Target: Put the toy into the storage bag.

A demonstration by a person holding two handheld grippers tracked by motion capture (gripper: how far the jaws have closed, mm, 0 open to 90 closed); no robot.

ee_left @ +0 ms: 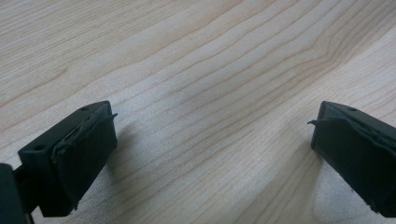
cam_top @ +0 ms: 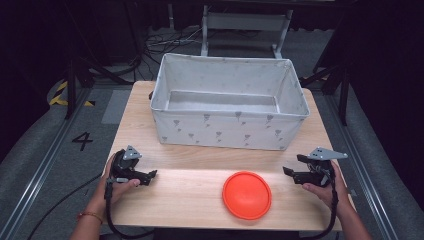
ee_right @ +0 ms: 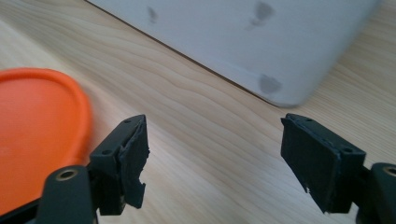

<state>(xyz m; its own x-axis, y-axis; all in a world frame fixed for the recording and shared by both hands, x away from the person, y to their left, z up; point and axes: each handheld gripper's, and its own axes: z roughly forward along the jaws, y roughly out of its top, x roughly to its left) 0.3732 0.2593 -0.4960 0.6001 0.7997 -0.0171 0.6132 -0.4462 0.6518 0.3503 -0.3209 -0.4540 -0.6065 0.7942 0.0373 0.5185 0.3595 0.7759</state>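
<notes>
**Both grippers open over bare wood, orange disc between them**

Nearest the person, the front edge of the pale wooden surface point(cam_top: 190, 200) runs just beyond the two forearms. The flat round orange plastic disc point(cam_top: 247, 194) lies close to that edge, right of centre, with bare wood all around it.

The left gripper point(cam_top: 150, 175) sits near the surface's left edge, its jaws pointing inward toward the middle. They stand wide apart with nothing between them; the left gripper view has only wood grain under them. The disc is well apart from this gripper, across an open stretch of board.

The right gripper point(cam_top: 289, 172) is near the right edge, also pointing inward, jaws parted and holding nothing. The disc lies near them, lower and to the left in the high view, not between them.

Farther back, the grey fabric storage box point(cam_top: 230, 131) with small printed marks spans most of the surface's width, leaving narrow strips of wood at either side.
</notes>
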